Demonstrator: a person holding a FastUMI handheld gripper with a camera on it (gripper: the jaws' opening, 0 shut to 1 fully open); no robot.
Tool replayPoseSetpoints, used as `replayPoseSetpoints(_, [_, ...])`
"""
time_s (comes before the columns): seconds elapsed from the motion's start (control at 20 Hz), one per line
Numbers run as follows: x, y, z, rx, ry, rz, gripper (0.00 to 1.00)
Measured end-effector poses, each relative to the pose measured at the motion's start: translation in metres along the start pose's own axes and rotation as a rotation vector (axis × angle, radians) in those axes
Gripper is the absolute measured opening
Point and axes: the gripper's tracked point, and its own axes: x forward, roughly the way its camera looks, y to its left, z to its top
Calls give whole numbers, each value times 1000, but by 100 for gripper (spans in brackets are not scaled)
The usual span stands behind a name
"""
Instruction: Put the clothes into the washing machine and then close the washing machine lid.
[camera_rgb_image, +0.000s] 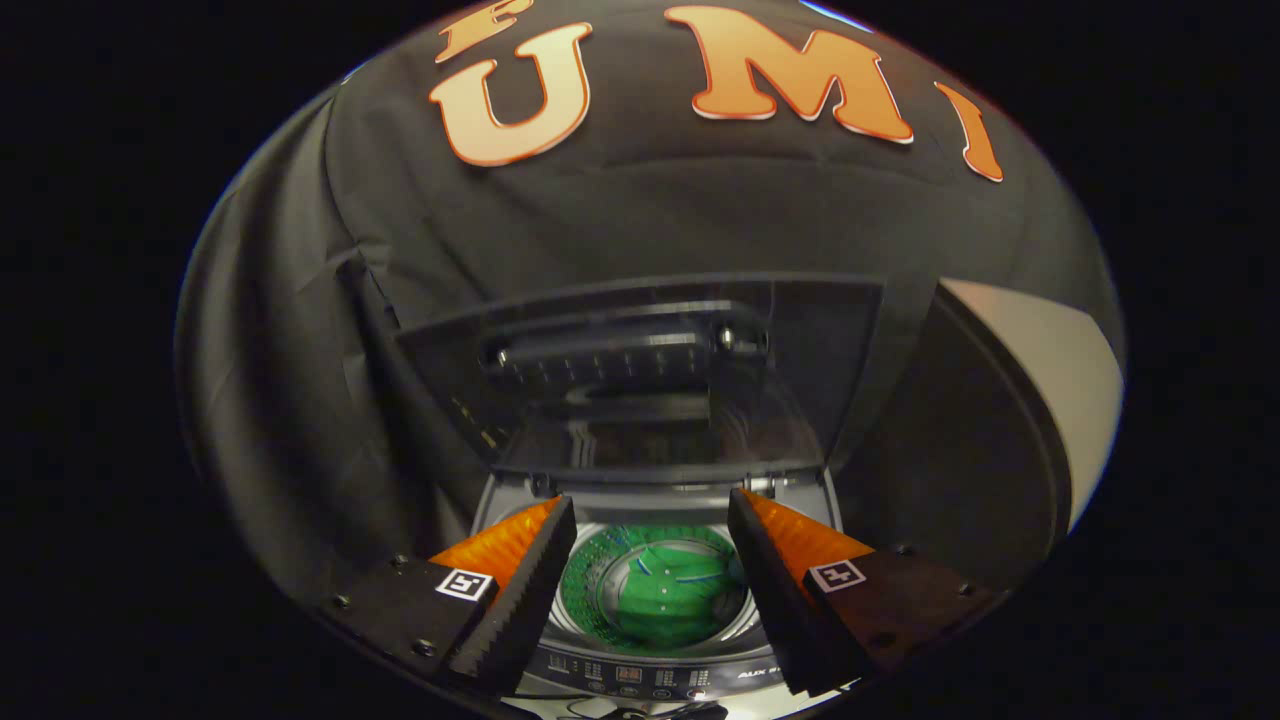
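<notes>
A small grey top-loading washing machine (655, 500) stands below and just ahead of my fingers. Its dark see-through lid (640, 370) is swung up and stands upright behind the drum opening. A green garment with blue trim (670, 595) lies inside the drum, seen between the fingers. My gripper (650, 520) hovers above the drum, open, with nothing between its orange and black fingers (525, 575). The machine's control panel (650, 680) lies at the near edge, under the fingers.
Black booth cloth (300, 400) hangs behind and on both sides of the machine. A pale panel (1050, 380) shows off to the right beyond the cloth.
</notes>
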Motion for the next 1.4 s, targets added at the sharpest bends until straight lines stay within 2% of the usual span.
replayPoseSetpoints(0.35, [-17,10,79,-30,-115,16,98])
replayPoseSetpoints(0.7, [13,2,130,-30,-163,1,99])
replayPoseSetpoints(1.1, [68,-16,138,-20,-117,-44,99])
replayPoseSetpoints(1.4, [71,-12,131,-44,-129,-46,99])
